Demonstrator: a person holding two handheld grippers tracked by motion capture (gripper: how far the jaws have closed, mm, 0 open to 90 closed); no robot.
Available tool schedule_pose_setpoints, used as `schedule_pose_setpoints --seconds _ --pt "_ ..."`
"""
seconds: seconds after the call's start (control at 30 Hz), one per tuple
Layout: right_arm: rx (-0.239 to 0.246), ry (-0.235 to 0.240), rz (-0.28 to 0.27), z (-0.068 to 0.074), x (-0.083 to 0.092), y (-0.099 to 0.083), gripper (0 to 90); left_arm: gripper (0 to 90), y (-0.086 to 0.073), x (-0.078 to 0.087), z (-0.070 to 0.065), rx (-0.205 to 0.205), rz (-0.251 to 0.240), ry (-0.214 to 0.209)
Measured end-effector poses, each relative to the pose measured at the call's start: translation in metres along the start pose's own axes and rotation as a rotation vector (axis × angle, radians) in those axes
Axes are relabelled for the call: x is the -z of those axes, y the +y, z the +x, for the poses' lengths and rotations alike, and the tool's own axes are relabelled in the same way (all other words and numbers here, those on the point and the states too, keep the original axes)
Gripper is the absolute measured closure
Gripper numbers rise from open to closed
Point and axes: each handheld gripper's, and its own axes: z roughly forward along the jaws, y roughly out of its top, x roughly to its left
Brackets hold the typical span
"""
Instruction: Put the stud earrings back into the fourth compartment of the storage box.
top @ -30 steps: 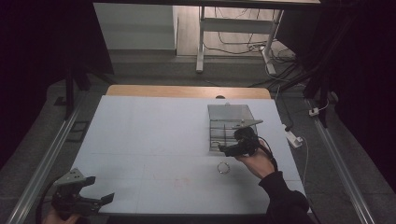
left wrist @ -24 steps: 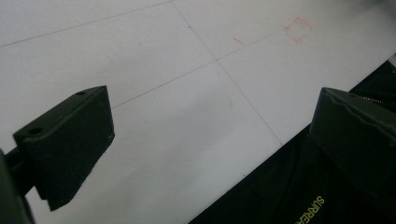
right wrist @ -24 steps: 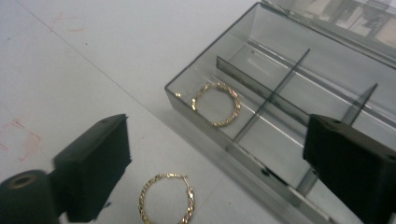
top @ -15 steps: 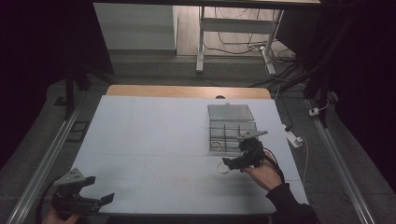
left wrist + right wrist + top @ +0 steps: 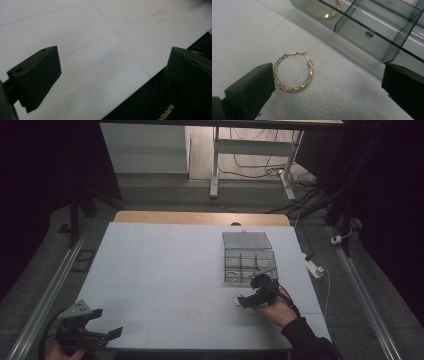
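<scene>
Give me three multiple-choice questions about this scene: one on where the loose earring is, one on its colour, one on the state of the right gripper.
1. Where does the hoop earring lie?
A. On the white table beside the clear box
B. Inside the box
C. On the floor

2. What colour is it?
A. Silver
B. Gold
C. Red

3. How is the right gripper?
A. Shut on the earring
B. Open
C. Inside the box

Answers: 1 A, it rests on the table outside the box wall. 2 B, its chain links look golden. 3 B, its jaws stand wide apart around the earring.
</scene>
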Motion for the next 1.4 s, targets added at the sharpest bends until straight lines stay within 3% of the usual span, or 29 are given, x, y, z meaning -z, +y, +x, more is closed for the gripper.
schedule_pose_setpoints --seconds 0.2,0.37,0.47,1.0,1.4 --pt "-0.002 -0.045 0.059 -0.001 -0.015 -0.001 1.5 0.1 0.000 0.000 0.000 0.000 0.001 0.000" --pt "0.009 -0.040 0.066 -0.001 -0.014 0.000 5.3 0.1 0.000 0.000 0.000 -0.001 0.001 0.000" --pt "0.024 -0.032 0.065 -0.002 -0.011 0.000 12.3 0.1 0.000 0.000 0.000 -0.002 0.000 0.000" --pt "0.104 0.018 0.077 0.003 0.000 0.001 85.8 0.1 0.000 0.000 0.000 -0.001 0.000 0.001" --pt "0.064 0.061 0.086 -0.003 0.001 0.003 86.7 0.2 0.000 0.000 0.000 -0.001 -0.001 -0.008"
